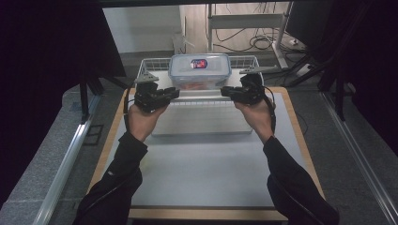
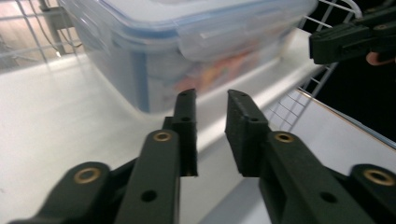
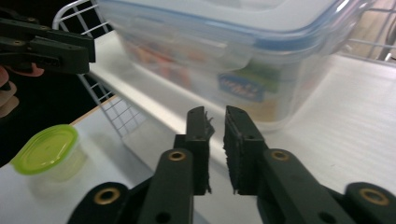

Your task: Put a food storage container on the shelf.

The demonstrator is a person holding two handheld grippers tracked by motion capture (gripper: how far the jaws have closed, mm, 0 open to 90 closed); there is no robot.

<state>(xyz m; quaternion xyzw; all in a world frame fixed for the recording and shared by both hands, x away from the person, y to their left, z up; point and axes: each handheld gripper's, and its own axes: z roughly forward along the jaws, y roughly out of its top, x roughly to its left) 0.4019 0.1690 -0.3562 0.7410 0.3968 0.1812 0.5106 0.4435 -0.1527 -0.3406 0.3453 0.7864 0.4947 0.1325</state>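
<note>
A clear lidded box (image 1: 199, 70) with a blue-edged lid and a red label stands on a white panel inside a white wire basket (image 1: 149, 63) at the table's far end. Orange contents show through its wall (image 2: 219, 70). My left gripper (image 1: 176, 92) hovers just off the box's front left corner, and its jaws (image 2: 210, 95) stand a narrow slit apart with nothing between them. At the front right corner is my right gripper (image 1: 224, 90); its jaws (image 3: 215, 112) are nearly touching and hold nothing. They point at the box (image 3: 224, 51).
A small tub with a lime-green lid (image 3: 44, 149) sits on the table below the left gripper (image 3: 46, 46). A white raised panel (image 1: 202, 122) lies in front of the basket. The grey tabletop (image 1: 202, 173) stretches toward the person. Dark curtains flank both sides.
</note>
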